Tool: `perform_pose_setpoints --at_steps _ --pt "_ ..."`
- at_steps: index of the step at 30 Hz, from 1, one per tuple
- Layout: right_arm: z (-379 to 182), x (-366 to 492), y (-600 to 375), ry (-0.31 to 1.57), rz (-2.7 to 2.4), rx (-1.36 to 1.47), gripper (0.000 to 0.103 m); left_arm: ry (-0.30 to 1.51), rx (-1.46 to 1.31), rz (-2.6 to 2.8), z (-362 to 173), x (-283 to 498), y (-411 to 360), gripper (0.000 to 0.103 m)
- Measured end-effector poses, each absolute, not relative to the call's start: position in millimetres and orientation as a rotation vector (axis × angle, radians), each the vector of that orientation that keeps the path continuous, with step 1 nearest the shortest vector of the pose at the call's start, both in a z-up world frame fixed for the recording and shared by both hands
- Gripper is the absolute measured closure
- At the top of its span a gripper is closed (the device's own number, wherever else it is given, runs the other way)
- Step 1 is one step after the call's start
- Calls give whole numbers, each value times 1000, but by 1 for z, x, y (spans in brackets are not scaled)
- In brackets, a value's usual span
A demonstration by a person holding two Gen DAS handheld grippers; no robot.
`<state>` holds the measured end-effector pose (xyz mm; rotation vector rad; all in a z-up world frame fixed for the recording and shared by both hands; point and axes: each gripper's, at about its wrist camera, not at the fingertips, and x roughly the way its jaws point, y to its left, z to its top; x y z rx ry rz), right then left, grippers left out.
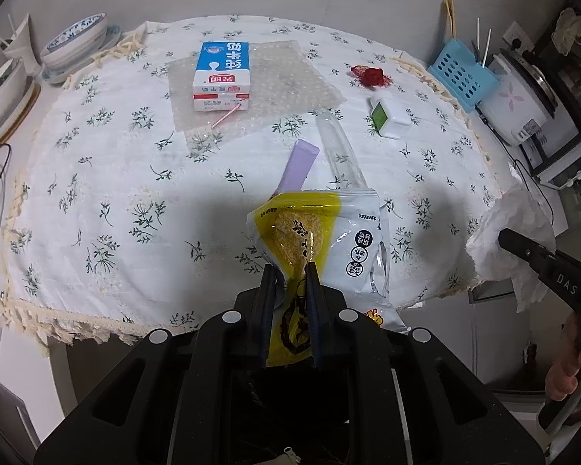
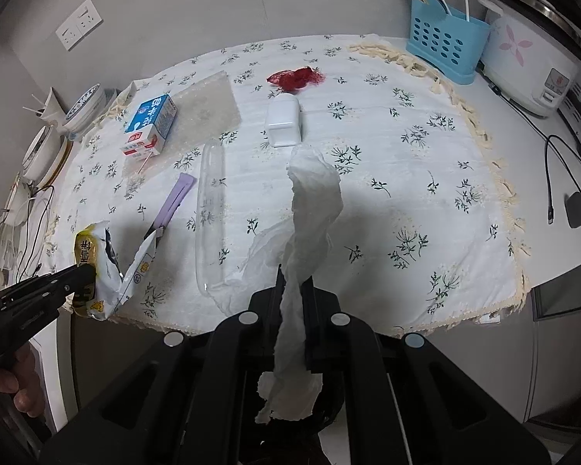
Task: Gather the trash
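Nearest, the left gripper (image 1: 289, 271) pinches a yellow-and-white snack bag (image 1: 321, 232) above the near table edge, its jaws clamped on the bag's yellow side; the printing on it is too warped to read. The right gripper (image 2: 295, 275) is closed on one crumpled white tissue (image 2: 310, 209), lifted off the floral tablecloth (image 2: 406, 178). Only the left view shows "DAS" on the other tool. Farther on lie one purple packet (image 1: 300, 164) and one clear plastic tube (image 2: 211, 209) side by side, then one white box (image 2: 282, 122), one blue-and-white milk carton (image 1: 221, 73) on a bubble-wrap sheet (image 1: 286, 77), and one red scrap (image 2: 296, 77). Only the right view shows a wall socket (image 2: 78, 23).
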<state>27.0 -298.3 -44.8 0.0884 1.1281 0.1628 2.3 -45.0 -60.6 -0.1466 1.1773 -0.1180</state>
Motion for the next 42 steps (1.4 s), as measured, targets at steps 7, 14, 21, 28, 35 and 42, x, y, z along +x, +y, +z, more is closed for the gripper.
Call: perform_pose_setpoints --at_steps 7,14,21,28,35,42 --pt "-41 8 -298 1127 185 81 98 1163 -144 -126 -55 -10 -51 89" --pt "-46 -13 -294 1137 209 78 98 1162 -137 -133 -54 -24 -57 89" --pt "-48 -31 -293 1139 226 71 98 1171 -133 -135 -59 -39 -62 89" --pt "-50 -48 -292 1152 245 67 98 1187 -123 -145 -64 -54 -67 89" --pt "-55 -62 -295 1168 247 65 98 1193 -120 -162 -66 -67 -74 89" --pt "-66 -73 -298 1194 230 45 98 1227 -103 -183 -79 -80 -78 89"
